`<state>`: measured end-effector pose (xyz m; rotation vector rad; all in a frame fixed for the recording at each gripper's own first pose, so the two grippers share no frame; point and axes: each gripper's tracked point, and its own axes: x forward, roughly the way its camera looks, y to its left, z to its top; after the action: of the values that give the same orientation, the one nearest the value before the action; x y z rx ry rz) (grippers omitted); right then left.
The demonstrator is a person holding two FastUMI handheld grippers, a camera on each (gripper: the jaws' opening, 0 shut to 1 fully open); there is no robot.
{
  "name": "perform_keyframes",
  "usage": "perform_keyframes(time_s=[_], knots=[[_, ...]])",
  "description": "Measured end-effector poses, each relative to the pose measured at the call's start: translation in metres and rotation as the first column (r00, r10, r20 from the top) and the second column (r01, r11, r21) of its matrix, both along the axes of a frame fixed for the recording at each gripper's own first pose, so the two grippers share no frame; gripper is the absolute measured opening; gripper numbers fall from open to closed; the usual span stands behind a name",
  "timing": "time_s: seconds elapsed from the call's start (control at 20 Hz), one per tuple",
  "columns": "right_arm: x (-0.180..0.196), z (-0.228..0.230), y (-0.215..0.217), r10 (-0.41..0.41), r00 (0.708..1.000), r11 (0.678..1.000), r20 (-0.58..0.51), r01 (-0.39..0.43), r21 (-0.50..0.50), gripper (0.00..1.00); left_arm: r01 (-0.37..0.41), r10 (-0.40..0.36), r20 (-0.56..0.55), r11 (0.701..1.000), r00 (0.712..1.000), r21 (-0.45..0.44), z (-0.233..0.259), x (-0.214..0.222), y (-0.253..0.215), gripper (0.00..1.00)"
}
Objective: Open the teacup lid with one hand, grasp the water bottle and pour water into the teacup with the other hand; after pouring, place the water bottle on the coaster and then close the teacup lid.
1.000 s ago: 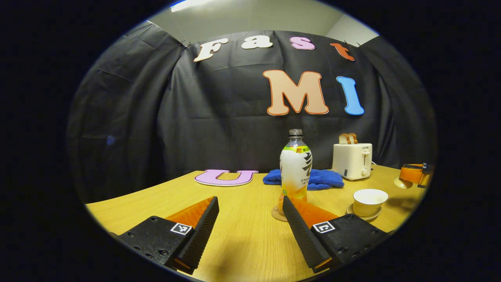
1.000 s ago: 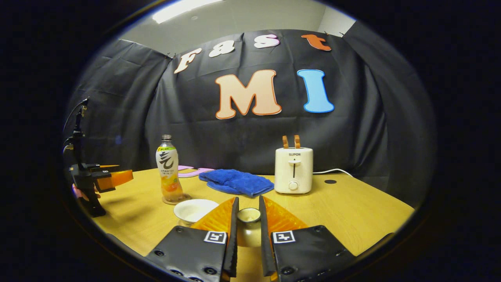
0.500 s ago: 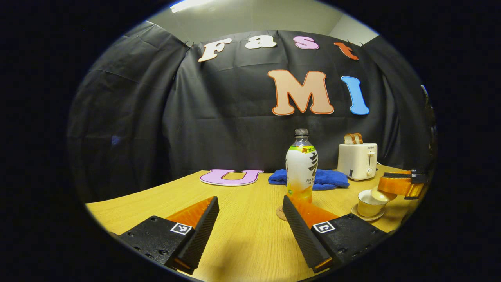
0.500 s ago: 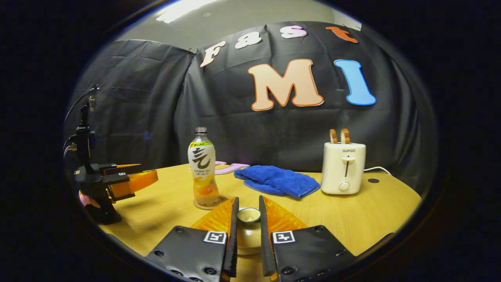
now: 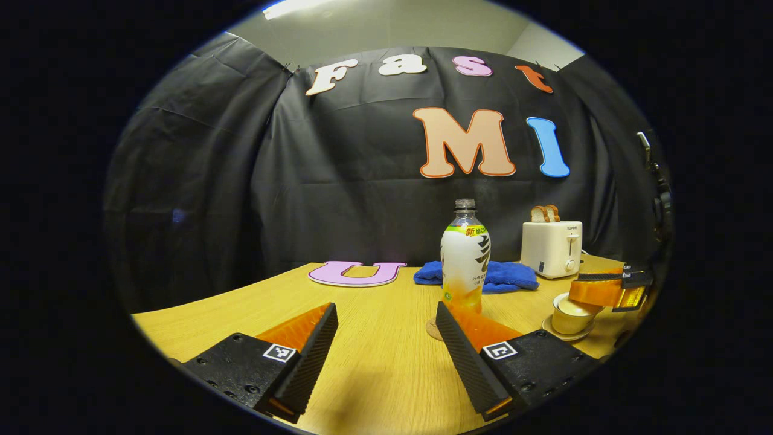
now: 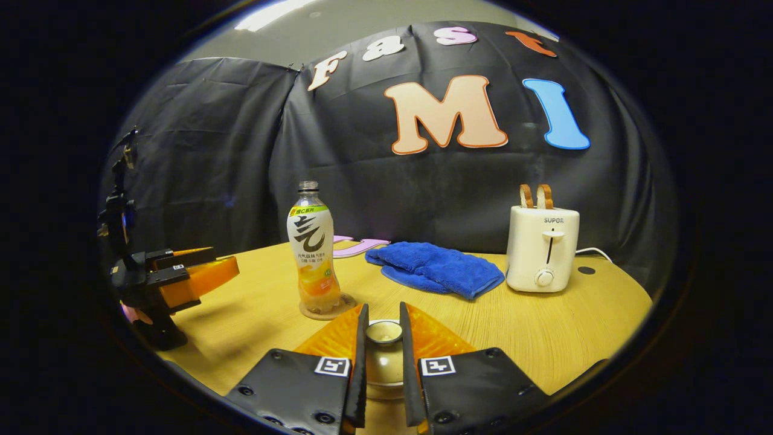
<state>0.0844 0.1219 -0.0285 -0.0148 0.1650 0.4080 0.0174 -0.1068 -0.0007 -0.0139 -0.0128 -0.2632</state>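
Here, the pale wooden table (image 5: pixel 374 368) is being shared by everything. The tall clear plastic water bottle (image 5: pixel 465 257) is being kept upright on its round cork coaster (image 6: pixel 326 309); it is judged light, smooth and slippery, best taken around the labelled waist. The small cream ceramic teacup (image 5: pixel 570 314) on its saucer is being covered with its cream knobbed lid (image 6: pixel 384 356), judged hard and fragile, which is being pinched at the knob by the nearly closed right gripper (image 6: pixel 383 338). The left gripper (image 5: pixel 386 338) is being held wide apart, empty.
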Motion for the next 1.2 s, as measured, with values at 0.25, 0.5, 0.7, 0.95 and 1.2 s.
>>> perform_keyframes(time_s=[0.25,0.5,0.7,0.95,1.2], knots=[[0.0022,-0.0005,0.001,0.002,1.0,1.0,-0.012,-0.002,0.001,0.28,0.0,0.0,0.0,1.0,1.0,0.0,0.0003,0.0,0.0001,0.95],[0.0021,-0.0013,0.0005,0.003,1.0,1.0,-0.013,-0.003,0.003,0.28,0.0,0.0,0.0,1.0,1.0,0.0,0.0,0.0,0.0002,0.96],[0.0004,-0.0011,0.0026,0.016,1.0,1.0,-0.013,-0.016,0.006,0.31,0.001,-0.001,-0.001,1.0,1.0,0.0,-0.0002,-0.0002,-0.0001,0.96],[-0.0027,0.0004,0.0052,0.035,0.999,0.999,-0.008,-0.035,0.006,0.48,0.001,-0.001,-0.001,1.0,1.0,0.0,-0.0003,0.0,0.0003,0.96],[-0.0042,0.0022,0.0033,0.031,1.0,1.0,0.006,-0.031,0.002,0.97,0.001,-0.001,-0.001,1.0,1.0,0.0,0.0004,0.0002,0.0006,0.96]])
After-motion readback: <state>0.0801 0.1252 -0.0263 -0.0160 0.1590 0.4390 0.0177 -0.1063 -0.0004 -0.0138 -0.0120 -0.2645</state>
